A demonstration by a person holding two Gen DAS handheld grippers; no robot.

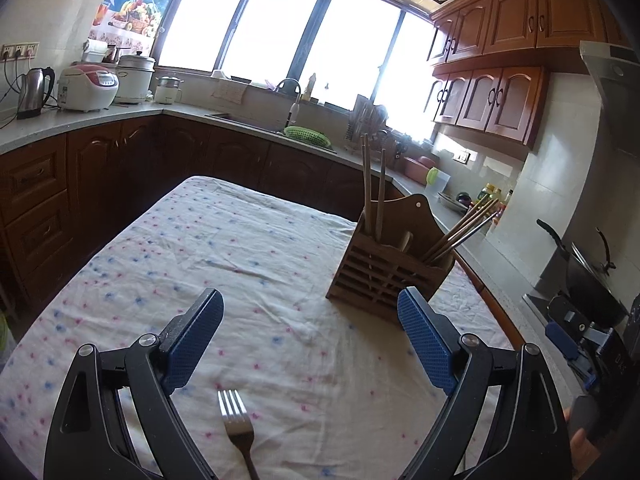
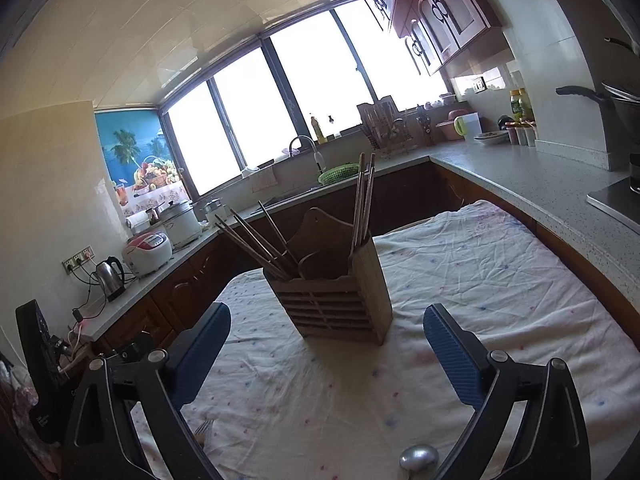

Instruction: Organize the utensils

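Note:
A wooden slatted utensil holder (image 1: 386,272) stands on the cloth-covered table (image 1: 248,248), with several chopsticks (image 1: 372,188) upright in one compartment and more leaning in the other. It also shows in the right wrist view (image 2: 340,300). A metal fork (image 1: 238,428) lies on the cloth between the open, empty left gripper (image 1: 310,344) fingers, tines pointing away. A metal spoon (image 2: 418,458) bowl lies at the bottom edge below the open, empty right gripper (image 2: 326,354). The fork tines (image 2: 205,427) peek beside its left finger.
Kitchen counters wrap around the table: kettle (image 1: 34,90) and rice cookers (image 1: 88,88) at left, sink with green basket (image 1: 306,136) at the back, stove with pot (image 1: 592,284) at right. The right gripper's body (image 1: 580,336) shows at the left view's right edge.

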